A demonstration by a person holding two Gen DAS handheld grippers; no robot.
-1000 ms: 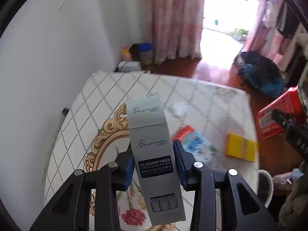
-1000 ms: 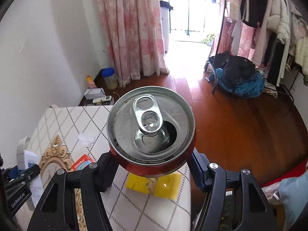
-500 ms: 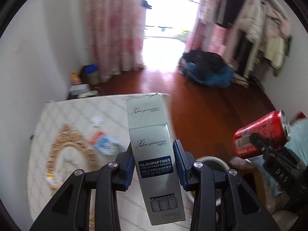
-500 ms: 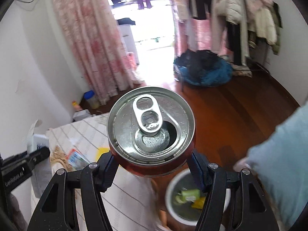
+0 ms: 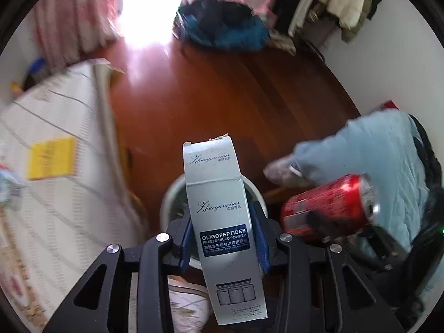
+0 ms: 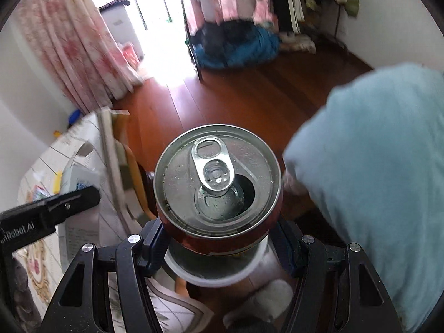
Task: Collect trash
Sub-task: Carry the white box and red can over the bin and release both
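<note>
The left hand-held gripper (image 5: 223, 245) is clamped on the box (image 5: 222, 216), the right hand-held gripper (image 6: 219, 245) on the can (image 6: 219, 186). Both hang above the bin (image 5: 166, 208). Better center each over the opening, then release low.

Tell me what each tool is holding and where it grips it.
Left tool: tall grey cardboard box, clamped across its lower-middle side faces. Right tool: opened red aluminium drink can, clamped on its side wall below the top rim.
</note>
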